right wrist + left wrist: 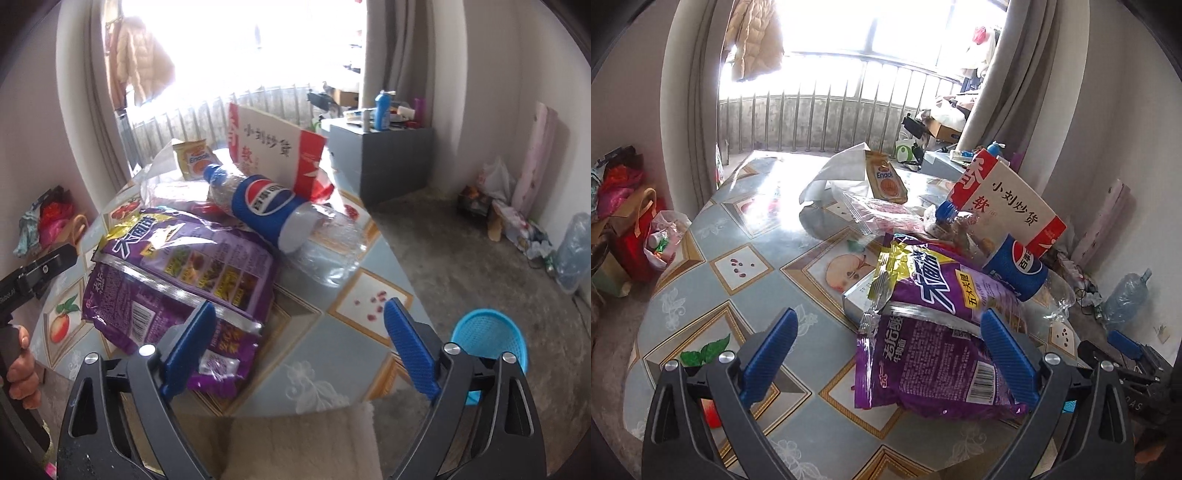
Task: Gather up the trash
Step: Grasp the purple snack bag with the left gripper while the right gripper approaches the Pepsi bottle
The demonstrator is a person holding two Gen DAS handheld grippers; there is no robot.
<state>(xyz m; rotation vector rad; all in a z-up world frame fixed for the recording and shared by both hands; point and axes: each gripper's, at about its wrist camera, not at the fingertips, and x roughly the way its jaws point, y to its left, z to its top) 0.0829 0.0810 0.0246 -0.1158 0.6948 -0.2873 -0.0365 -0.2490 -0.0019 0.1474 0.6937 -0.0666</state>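
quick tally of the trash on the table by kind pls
plastic bottle: 1
purple snack bags: 2
red and white paper bag: 1
small orange packet: 1
clear plastic bags: 2
flat box: 1
total: 8

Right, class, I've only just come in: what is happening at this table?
A person holds a tool in each hand over a table littered with trash. The left tool and the right tool are both open and grip nothing. Purple snack bags, a Pepsi bottle and a red-and-white bag lie uncollected. A blue basket waits on the floor.
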